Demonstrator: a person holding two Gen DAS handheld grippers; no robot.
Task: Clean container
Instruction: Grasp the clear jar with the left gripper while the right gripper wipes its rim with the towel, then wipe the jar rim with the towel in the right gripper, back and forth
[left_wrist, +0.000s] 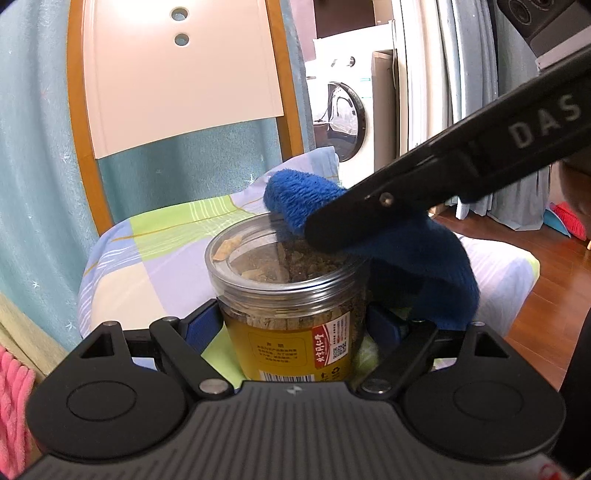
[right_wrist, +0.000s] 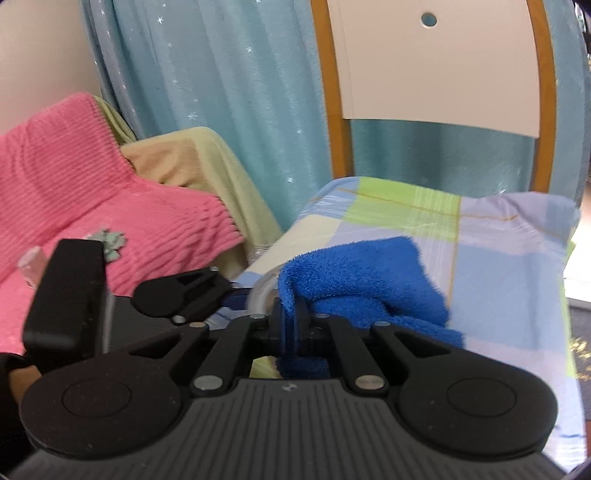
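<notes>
A clear plastic jar (left_wrist: 291, 295) with a yellow label and brown crumbly contents stands upright and lidless, with my left gripper (left_wrist: 293, 325) shut on its sides. A blue terry cloth (left_wrist: 417, 266) drapes over the jar's far right rim. My right gripper (left_wrist: 325, 236) comes in from the upper right, shut on that cloth at the jar's mouth. In the right wrist view the blue cloth (right_wrist: 362, 280) is pinched between the right gripper's fingers (right_wrist: 291, 317), and a bit of the jar's clear rim (right_wrist: 260, 291) shows beside it. The left gripper (right_wrist: 184, 291) shows at the left there.
The jar is over a chair seat covered with a checked cloth (left_wrist: 155, 254). The chair's white back with an orange frame (left_wrist: 177, 74) rises behind, against teal curtains (right_wrist: 221, 110). A pink knit fabric (right_wrist: 92, 206) lies to the left. A washing machine (left_wrist: 343, 122) and wooden floor (left_wrist: 554, 284) lie to the right.
</notes>
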